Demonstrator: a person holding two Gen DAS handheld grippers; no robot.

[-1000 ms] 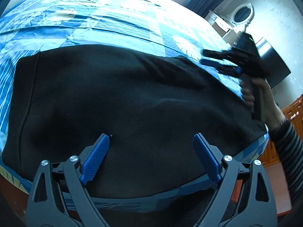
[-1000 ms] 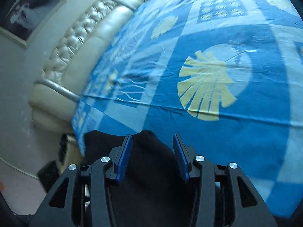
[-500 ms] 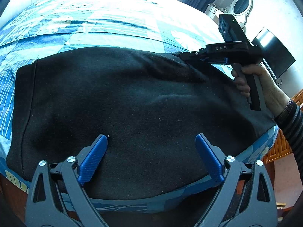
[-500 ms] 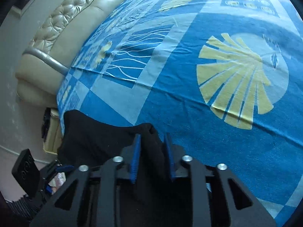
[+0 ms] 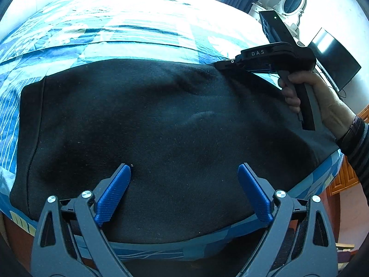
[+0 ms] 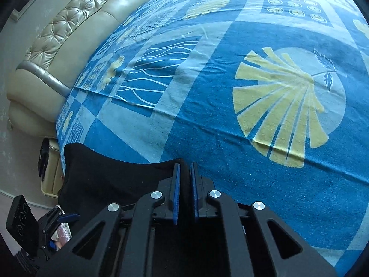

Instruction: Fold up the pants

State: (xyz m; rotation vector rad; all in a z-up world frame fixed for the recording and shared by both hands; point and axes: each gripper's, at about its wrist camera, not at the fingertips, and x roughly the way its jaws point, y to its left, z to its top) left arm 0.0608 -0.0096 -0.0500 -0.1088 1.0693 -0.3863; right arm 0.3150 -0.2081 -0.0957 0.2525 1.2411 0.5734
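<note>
Left wrist view: black pants (image 5: 161,124) lie spread flat across the near part of a bed under a blue patterned bedspread (image 5: 129,37), reaching from the left edge to the right edge of the bed. The left gripper (image 5: 184,194) hovers over the near edge of the pants, its 2 blue pads (image 5: 113,194) standing wide apart with nothing between them. At the far right edge of the fabric, the right gripper (image 5: 219,64) meets the pants, held by a hand (image 5: 316,97) in a striped sleeve (image 5: 355,143).

Right wrist view: the right gripper (image 6: 184,170) has just been closing; its 2 pads (image 6: 176,194) now stand narrow, pinching a raised fold of the pants (image 6: 110,175) at their far edge. Beyond lies the bedspread (image 6: 230,92) with a yellow fan motif; a tufted headboard (image 6: 69,30) stands far left.
</note>
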